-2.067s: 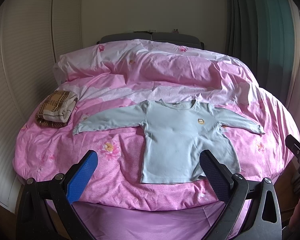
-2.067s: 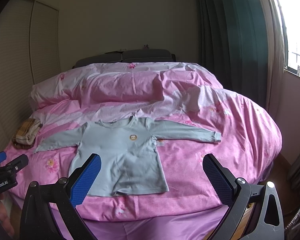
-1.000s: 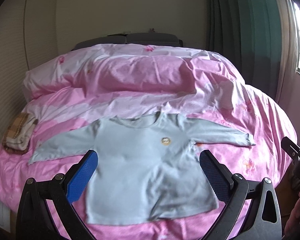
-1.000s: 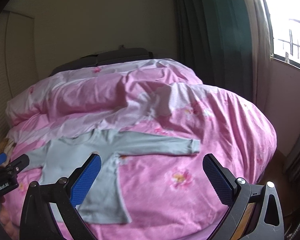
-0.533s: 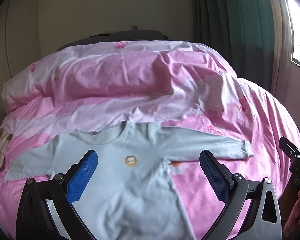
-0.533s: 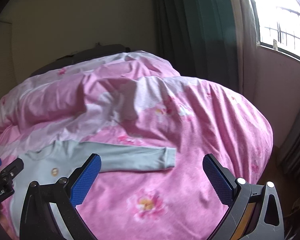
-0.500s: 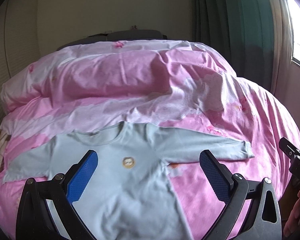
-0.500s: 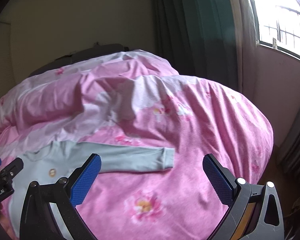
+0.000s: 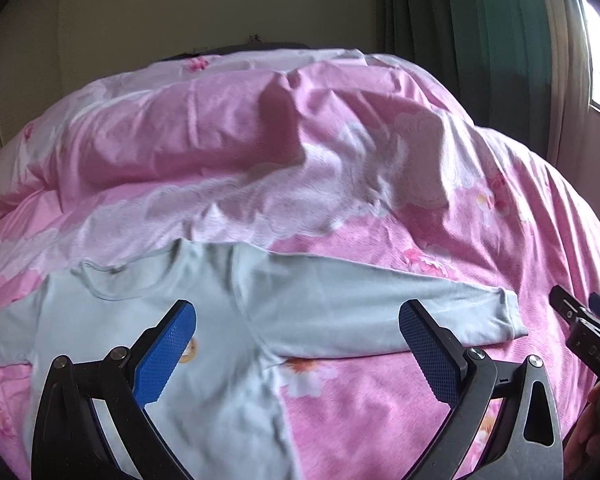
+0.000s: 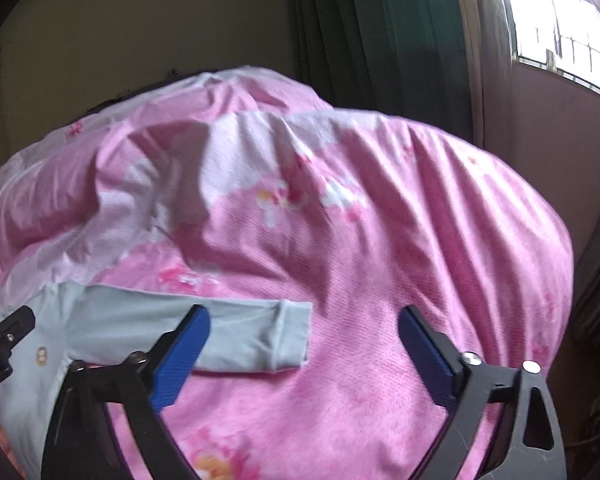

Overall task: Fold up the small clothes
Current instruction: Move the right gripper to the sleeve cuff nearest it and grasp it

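A small pale blue long-sleeved shirt [image 9: 220,312] lies flat, front up, on a pink floral duvet [image 9: 380,152]. Its right-hand sleeve [image 9: 380,312] stretches out to a cuff. My left gripper [image 9: 300,348] is open and empty, hovering over the chest and that sleeve's shoulder. In the right wrist view the sleeve [image 10: 228,332] ends in its cuff [image 10: 292,336]. My right gripper [image 10: 304,344] is open and empty, close above the cuff. Each gripper shows at the edge of the other's view.
The duvet is bunched into folds at the back [image 9: 220,140]. Dark green curtains [image 10: 380,32] and a bright window [image 10: 560,20] stand at the right. The bed edge drops off at the right [image 10: 556,280].
Both grippers have moved forward, right and lower toward the shirt's right sleeve. The shirt now fills more of each view. The folded plaid cloth at the left has left the view.
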Tool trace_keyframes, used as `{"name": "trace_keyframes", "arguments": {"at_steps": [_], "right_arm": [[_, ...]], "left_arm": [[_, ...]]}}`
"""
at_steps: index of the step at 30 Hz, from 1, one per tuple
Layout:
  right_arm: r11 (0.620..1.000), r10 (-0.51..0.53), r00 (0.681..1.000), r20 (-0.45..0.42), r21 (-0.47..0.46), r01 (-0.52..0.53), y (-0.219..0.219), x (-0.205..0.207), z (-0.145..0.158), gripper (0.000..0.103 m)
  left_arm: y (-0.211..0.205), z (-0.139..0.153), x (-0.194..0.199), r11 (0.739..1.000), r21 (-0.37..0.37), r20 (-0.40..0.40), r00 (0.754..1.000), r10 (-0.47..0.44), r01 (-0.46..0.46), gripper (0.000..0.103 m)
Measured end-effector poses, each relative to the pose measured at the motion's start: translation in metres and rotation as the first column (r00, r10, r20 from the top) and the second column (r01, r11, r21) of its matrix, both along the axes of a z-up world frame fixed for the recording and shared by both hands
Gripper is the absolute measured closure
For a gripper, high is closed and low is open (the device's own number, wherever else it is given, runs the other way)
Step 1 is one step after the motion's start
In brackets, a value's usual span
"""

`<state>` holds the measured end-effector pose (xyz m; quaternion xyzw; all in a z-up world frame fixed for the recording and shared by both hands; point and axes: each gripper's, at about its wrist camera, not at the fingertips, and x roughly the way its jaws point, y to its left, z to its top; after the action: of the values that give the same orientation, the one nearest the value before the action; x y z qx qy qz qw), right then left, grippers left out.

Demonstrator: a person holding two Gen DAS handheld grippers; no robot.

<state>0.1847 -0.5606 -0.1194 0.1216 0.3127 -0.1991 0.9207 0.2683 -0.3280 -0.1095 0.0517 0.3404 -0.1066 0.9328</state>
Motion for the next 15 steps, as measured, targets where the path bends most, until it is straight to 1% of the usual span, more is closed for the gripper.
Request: {"name": "trace_keyframes", "arguments": {"at_steps": [2,4,8,10,15], "right_arm": [[1.000,0.008,1.000,-0.016,0.025,-0.007,-0.010,0.006,-0.012,0.027],[0.998,0.022,1.000,-0.021,0.054,-0.021,-0.018,0.012,-0.023,0.031],[0.995,0.052,0.999,-0.015,0.089,-0.050,-0.028,0.025,-0.036,0.036],[0.993,0.069,0.997,-0.018,0.098,-0.067,-0.032,0.035,-0.042,0.036],[0.984,0.102,0.993,-0.061,0.152,-0.091,-0.040,0.056,-0.060,0.046]], "left_arm": [[-0.007,-0.007,0.004,1.000,-0.002,-0.013,1.000,-0.006,0.006,0.000],[-0.014,-0.015,0.007,1.000,0.003,-0.020,1.000,-0.012,0.012,0.000],[-0.023,-0.027,0.015,1.000,0.006,-0.034,0.999,-0.012,0.012,0.000],[-0.026,-0.030,0.020,1.000,0.006,-0.038,0.999,-0.009,0.009,0.000],[-0.029,-0.037,0.030,1.000,0.007,-0.047,0.999,0.006,-0.006,0.000]]}}
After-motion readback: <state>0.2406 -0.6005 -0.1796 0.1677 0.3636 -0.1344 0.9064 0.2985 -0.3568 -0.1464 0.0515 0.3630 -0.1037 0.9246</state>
